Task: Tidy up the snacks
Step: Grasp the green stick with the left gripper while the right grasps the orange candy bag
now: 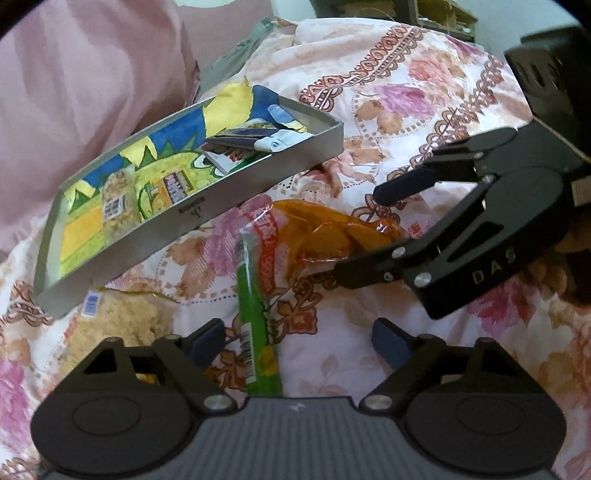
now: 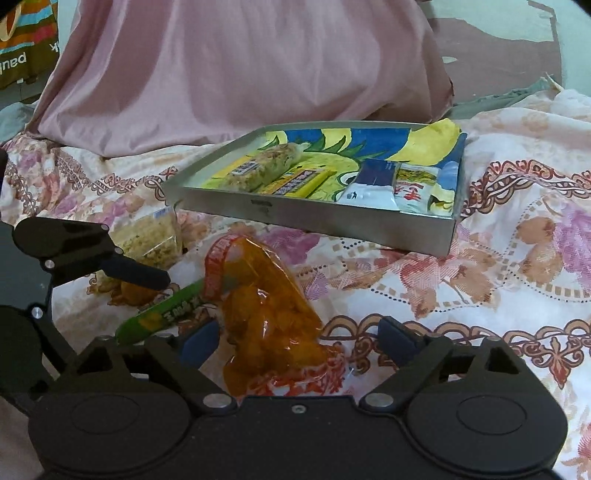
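Observation:
A metal tray (image 1: 207, 218) (image 2: 295, 221) with a colourful liner lies on the floral bedsheet and holds several snack packets. In front of it lie a green stick snack (image 1: 258, 332) (image 2: 166, 314), an orange bag of crisps (image 1: 332, 236) (image 2: 266, 314) and a clear bag of puffed snack (image 1: 122, 321) (image 2: 151, 240). My left gripper (image 1: 297, 339) is open, with the green stick between its fingers and neither pad touching it. My right gripper (image 2: 297, 338) (image 1: 360, 233) is open astride the orange bag, its pads not pressing. One left finger (image 2: 140, 273) shows above the green stick.
A big pink pillow (image 2: 240, 74) (image 1: 92, 74) stands behind the tray. The bedsheet (image 2: 480, 295) spreads to the right of the snacks. A printed bag (image 2: 22, 48) sits at the far left, and dark furniture (image 1: 436, 14) stands beyond the bed.

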